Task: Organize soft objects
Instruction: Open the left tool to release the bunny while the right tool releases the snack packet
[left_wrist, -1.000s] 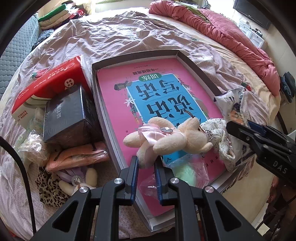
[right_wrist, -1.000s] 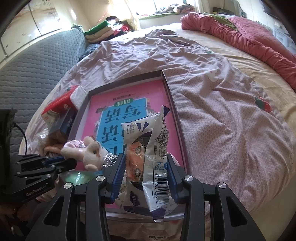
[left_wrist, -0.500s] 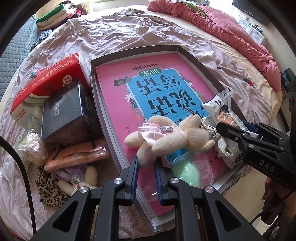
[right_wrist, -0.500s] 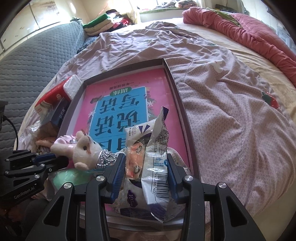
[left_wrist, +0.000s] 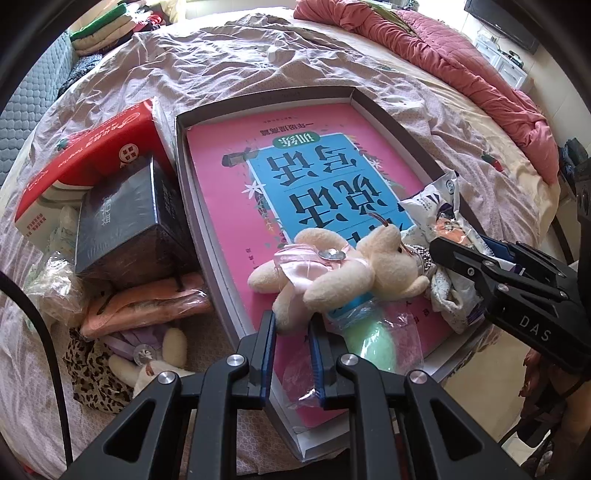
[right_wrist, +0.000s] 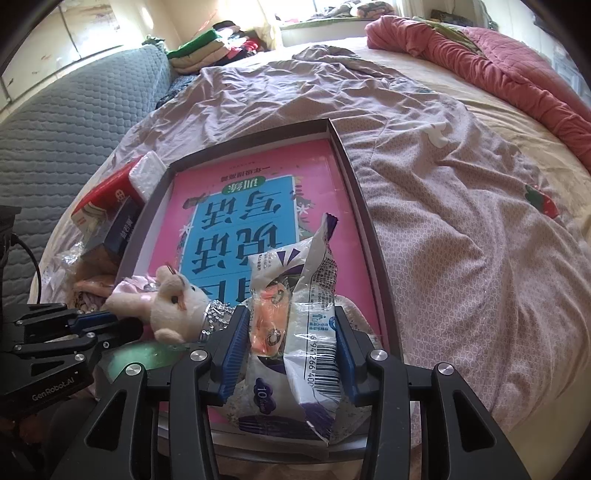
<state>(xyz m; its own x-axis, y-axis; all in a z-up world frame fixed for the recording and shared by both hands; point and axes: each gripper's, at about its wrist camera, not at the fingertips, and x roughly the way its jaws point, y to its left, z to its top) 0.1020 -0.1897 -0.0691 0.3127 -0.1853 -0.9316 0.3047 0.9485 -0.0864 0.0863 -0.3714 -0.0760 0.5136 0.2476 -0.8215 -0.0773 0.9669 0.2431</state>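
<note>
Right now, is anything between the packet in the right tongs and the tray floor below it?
Mostly clear. The plastic packet hangs over the tray's near right corner; only the plush bear crowds its left side.

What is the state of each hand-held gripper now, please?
Left hand-held gripper: closed on the plush bear.
Right hand-held gripper: closed on the plastic packet.

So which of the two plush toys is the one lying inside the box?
The cream plush in the pink dress, held by a leg in the left hand-held gripper, lies in the grey box. The other plush lies outside it on the bedsheet, beside the leopard-print cloth.
</note>
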